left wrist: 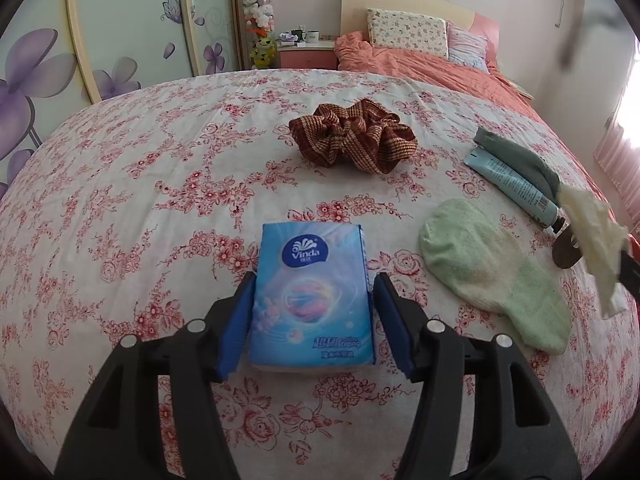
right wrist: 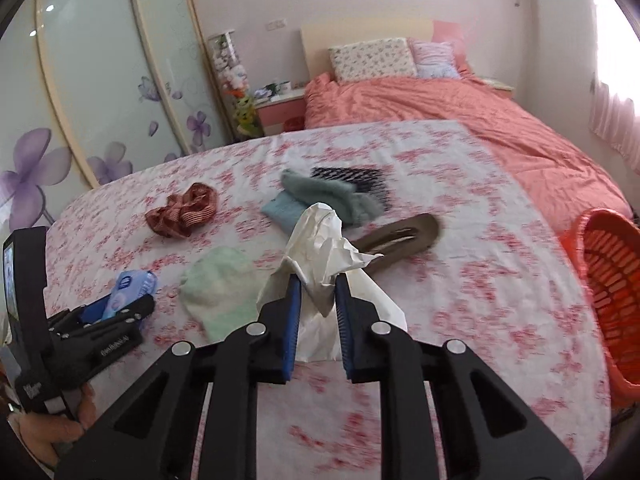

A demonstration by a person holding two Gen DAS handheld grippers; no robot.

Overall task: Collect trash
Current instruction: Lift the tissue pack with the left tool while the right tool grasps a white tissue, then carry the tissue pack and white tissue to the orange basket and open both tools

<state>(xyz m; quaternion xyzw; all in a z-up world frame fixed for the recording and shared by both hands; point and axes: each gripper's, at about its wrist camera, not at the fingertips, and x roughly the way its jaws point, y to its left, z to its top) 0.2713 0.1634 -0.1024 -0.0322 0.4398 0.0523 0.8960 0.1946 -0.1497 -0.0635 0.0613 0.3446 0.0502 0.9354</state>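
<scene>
Right wrist view alone shows orange plastic lattice basket (right wrist: 608, 300) at right, off floral-sheet surface (right wrist: 460, 312), plus black comb (right wrist: 356, 182). Left gripper (left wrist: 314, 312) half open, blue pads flanking blue Vinda tissue pack (left wrist: 312, 300); contact unclear. Right gripper (right wrist: 318, 300) clamped on crumpled white tissue (right wrist: 324, 248), lifted above surface.

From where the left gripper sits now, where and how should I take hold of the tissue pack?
Grip the tissue pack across its two long side edges, at the near half. It lies flat on the sheet, long axis running away from the left gripper, whose pads already flank both sides with a slight gap. Probably just close straight in; no re-approach looks needed.
</scene>
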